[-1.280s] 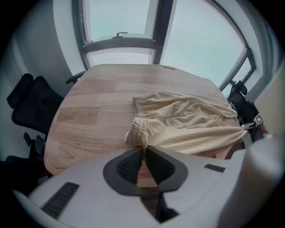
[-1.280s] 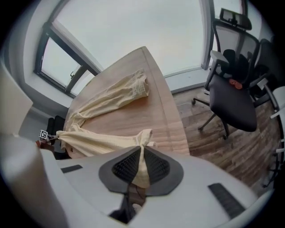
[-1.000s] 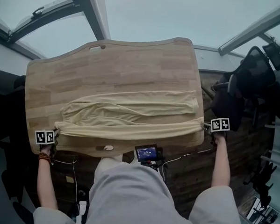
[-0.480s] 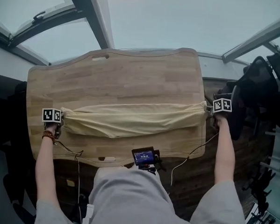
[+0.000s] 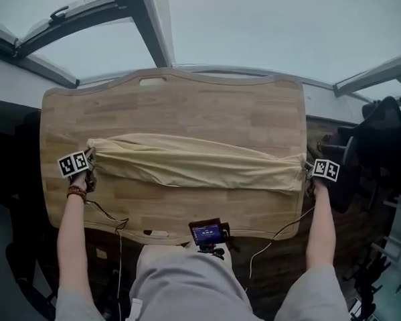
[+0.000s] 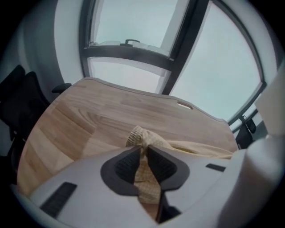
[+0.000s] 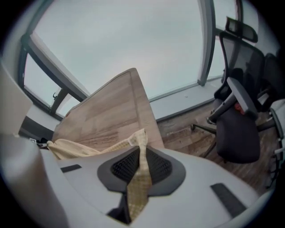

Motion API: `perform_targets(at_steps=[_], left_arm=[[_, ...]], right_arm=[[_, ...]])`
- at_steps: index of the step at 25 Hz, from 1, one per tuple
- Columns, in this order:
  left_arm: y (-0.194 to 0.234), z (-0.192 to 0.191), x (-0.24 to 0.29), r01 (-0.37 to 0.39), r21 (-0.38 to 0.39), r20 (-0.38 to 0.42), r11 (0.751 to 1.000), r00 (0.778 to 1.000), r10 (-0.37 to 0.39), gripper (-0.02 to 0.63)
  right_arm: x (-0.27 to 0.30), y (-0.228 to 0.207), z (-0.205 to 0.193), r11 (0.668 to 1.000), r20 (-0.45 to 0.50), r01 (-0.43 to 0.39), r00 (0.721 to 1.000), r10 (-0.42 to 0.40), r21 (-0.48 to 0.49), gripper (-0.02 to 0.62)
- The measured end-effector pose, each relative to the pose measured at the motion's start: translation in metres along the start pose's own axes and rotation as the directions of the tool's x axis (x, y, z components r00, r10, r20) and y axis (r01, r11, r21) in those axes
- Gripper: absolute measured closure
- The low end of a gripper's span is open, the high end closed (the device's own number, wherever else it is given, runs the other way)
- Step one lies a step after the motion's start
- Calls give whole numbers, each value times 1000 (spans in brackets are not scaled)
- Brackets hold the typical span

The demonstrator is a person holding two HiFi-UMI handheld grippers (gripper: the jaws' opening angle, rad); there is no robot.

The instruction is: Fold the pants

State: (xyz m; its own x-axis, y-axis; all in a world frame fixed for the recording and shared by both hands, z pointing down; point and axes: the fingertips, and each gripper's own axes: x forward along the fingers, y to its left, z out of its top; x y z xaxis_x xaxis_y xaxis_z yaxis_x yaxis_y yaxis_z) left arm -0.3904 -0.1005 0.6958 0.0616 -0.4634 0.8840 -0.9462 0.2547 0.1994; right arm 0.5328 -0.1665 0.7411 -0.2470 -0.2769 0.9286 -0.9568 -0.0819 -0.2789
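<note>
The pale yellow pants [image 5: 193,163] lie as a long folded band across the middle of the wooden table [image 5: 190,102]. My left gripper [image 5: 91,159] pinches the band's left end at the table's left side. In the left gripper view the ribbed cloth [image 6: 137,135] bunches between the dark pads [image 6: 127,164]. My right gripper [image 5: 306,169] pinches the right end at the table's right edge, and a strip of cloth [image 7: 140,176] runs between its pads [image 7: 124,165]. Both pairs of jaws have just been easing open a little, with cloth still pressed between them.
A small lit screen [image 5: 208,232] on a mount sits at the table's near edge, with cables [image 5: 110,220] hanging beside it. A black office chair [image 5: 382,142] stands right of the table, close to my right gripper. Window frames run behind the far edge.
Both grippers carried the pants' near edge away from the person and over the far part. The two layers have become one narrower band lying mid-table.
</note>
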Motion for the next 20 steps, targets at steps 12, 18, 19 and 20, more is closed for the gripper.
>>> perform_targets(at_steps=[12,18,19,20], left_arm=[[-104,13,20,138,990,-136,33,990,-46,419],[-92,-33,74,370,928,-363,-47,924,123,458],[-90,-34,76,362,931,-355,-38,926,128,510],[-90,-32,76,338,941,-334,-21,936,113,553]], right_arm=[[26,307,-56,190,-97,-164,942,321,-968,437],[95,388,-113,-19,-377,-385,892,249,-923,496],[97,389,-114,18,-403,-421,878,259,-907,512],[94,390,-111,72,-421,-457,862,283,-887,544]])
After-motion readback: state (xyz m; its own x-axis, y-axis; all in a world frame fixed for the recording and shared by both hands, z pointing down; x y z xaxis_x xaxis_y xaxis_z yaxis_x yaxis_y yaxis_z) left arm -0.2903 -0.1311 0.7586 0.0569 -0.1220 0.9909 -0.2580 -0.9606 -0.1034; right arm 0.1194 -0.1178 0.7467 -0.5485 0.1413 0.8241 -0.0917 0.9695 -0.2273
